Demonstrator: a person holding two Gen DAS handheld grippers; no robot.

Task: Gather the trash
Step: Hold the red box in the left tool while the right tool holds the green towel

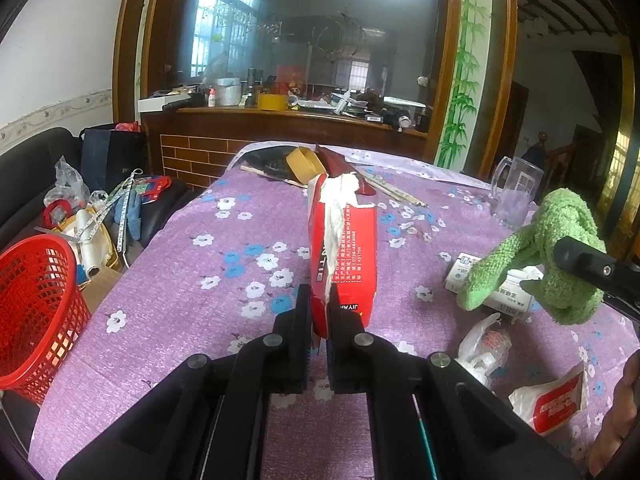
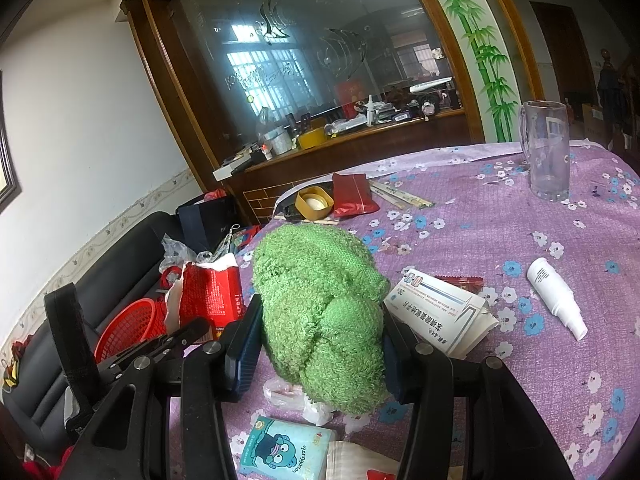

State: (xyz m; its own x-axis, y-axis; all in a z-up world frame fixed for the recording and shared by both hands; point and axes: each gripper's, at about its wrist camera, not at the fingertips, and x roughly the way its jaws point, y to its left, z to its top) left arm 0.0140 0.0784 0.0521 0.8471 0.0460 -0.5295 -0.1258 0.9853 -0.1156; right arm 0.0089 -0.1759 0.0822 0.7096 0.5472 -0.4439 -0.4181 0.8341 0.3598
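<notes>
My left gripper (image 1: 319, 314) is shut on a torn red carton (image 1: 348, 248) with white tissue sticking out of its top, held up above the purple flowered tablecloth (image 1: 180, 280). The same carton (image 2: 212, 292) shows at the left of the right wrist view. My right gripper (image 2: 322, 340) is shut on a bunched green towel (image 2: 320, 300), which fills the gap between its fingers; that towel (image 1: 560, 248) hangs at the right of the left wrist view. A red mesh basket (image 1: 36, 312) stands off the table's left edge.
On the table lie a white medicine box (image 2: 436, 312), a white bottle (image 2: 556, 296), a glass mug (image 2: 546, 152), a yellow tape roll (image 2: 314, 202), chopsticks (image 2: 400, 196), a crumpled plastic bag (image 1: 484, 344), a red-white wrapper (image 1: 552, 400) and a tissue pack (image 2: 284, 452). A cluttered black sofa (image 2: 100, 280) lies left.
</notes>
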